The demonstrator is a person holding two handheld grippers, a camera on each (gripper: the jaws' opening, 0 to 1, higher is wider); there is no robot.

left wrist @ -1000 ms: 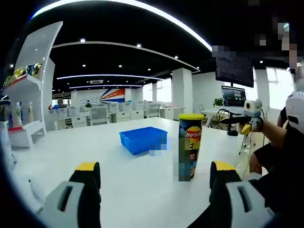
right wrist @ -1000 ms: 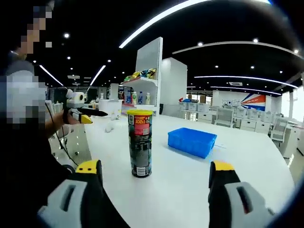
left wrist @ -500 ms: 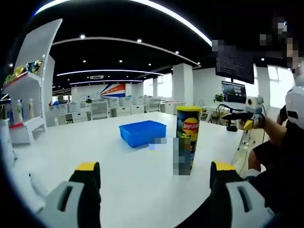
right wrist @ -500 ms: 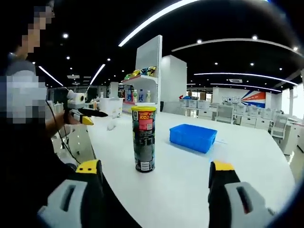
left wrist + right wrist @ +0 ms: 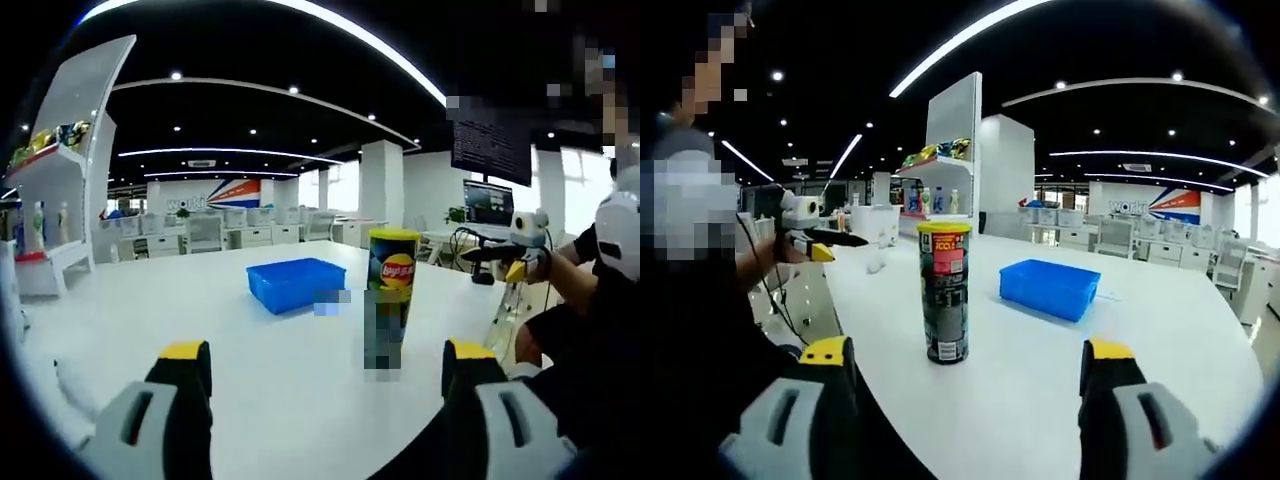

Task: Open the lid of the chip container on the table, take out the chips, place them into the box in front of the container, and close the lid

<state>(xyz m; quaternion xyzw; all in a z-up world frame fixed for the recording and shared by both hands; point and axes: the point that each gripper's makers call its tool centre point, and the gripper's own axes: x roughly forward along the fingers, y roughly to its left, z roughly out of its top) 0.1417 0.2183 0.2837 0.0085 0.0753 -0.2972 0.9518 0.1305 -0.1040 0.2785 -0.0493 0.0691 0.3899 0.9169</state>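
The chip container [image 5: 943, 291] was seen as dark with a yellow lid [image 5: 943, 227] and a red patch near the top; in the left gripper view its wall [image 5: 392, 290] was yellow with a red logo. The box [image 5: 1051, 288] was coloured bright blue, and the counter [image 5: 1040, 370] white. The jaws of both grippers were seen as grey and black with yellow tips. White shelves [image 5: 60, 190] carried multicoloured packets.
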